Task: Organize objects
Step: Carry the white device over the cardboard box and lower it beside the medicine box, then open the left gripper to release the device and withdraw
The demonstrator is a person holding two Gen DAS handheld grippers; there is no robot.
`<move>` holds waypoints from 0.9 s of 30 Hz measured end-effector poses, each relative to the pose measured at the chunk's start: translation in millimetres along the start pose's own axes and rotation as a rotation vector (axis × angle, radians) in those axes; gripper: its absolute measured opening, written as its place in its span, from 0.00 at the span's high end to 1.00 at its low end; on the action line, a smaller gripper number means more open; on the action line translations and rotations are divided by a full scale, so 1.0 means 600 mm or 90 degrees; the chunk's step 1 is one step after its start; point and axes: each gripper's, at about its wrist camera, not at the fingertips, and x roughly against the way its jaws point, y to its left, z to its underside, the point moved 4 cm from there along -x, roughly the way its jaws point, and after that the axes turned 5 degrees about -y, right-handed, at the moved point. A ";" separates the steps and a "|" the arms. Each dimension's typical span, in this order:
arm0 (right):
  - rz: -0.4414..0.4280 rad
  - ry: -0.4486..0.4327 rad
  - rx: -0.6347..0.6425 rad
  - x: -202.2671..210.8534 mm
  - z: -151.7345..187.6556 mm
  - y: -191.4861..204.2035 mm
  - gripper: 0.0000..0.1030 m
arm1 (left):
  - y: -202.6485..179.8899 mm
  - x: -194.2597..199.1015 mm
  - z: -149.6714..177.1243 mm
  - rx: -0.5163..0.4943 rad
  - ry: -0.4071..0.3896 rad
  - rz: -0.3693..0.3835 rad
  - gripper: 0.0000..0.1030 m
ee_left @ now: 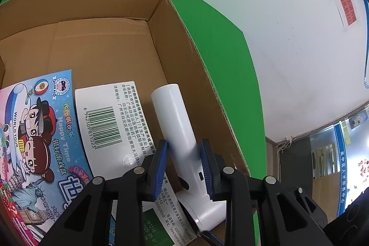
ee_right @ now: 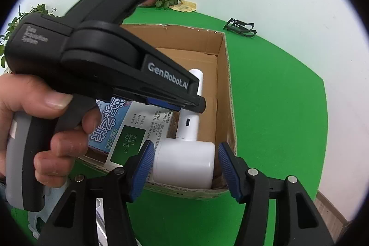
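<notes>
Blue pads of the left gripper (ee_left: 183, 167) sit nearest the lens, straddling the handle of a white handheld appliance (ee_left: 177, 128) that looks like a small vacuum or dryer; the right pad seems to touch the handle, the left pad shows a sliver of gap, so I can't confirm a firm pinch. Appliance is inside the cardboard box (ee_left: 198, 75), lying along the box's right wall with its handle pointing to the far end, and its fat head at the near wall. Right gripper (ee_right: 185, 166) is spread on both sides of that white head, pads not touching it, hovering at the near rim. A hand (ee_right: 43, 130) holds the left tool's grip in the right view. Also in the box: colourful game box (ee_left: 39, 140) and white medicine carton (ee_left: 108, 117), flat, side by side, carton just beside the appliance and partly under it. Judged step: seating the appliance in the box, near the end of that placement. Next move likely calls for opening the left jaws and lifting straight up. Edges: right wall is close to the left gripper's right finger, so little room sideways; far half of the box floor is bare. Green mat (ee_right: 276, 107) around the box is open, with a black clip-like bracket (ee_right: 241, 28) well apart at the back.
</notes>
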 end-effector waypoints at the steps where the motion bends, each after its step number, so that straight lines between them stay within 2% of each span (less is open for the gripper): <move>1: -0.001 -0.005 -0.002 0.007 0.001 0.000 0.44 | -0.001 0.000 0.001 -0.002 0.000 -0.002 0.74; 4: 0.002 -0.012 -0.002 0.020 0.004 0.000 0.45 | -0.006 0.002 0.002 -0.008 0.001 -0.009 0.74; 7: 0.008 -0.012 -0.005 0.031 0.011 0.000 0.54 | -0.010 -0.001 0.003 -0.011 0.008 -0.019 0.75; 10: 0.004 -0.020 -0.016 0.047 0.024 0.007 0.54 | -0.017 -0.007 0.011 -0.015 0.025 -0.021 0.75; 11: 0.004 -0.023 -0.020 0.053 0.026 0.007 0.54 | -0.023 -0.027 -0.005 -0.019 0.025 -0.025 0.75; 17: 0.001 -0.038 -0.034 0.068 0.028 0.005 0.54 | -0.029 -0.007 0.006 -0.032 0.019 -0.029 0.73; 19: -0.003 -0.041 -0.041 0.075 0.032 0.003 0.50 | -0.035 0.003 0.013 -0.040 0.019 -0.020 0.73; 23: -0.013 -0.055 -0.056 0.089 0.042 -0.001 0.18 | -0.052 0.016 0.038 -0.066 0.034 -0.013 0.73; 27: -0.037 -0.065 -0.071 0.103 0.058 -0.010 0.17 | -0.063 0.025 0.064 -0.074 0.040 -0.022 0.73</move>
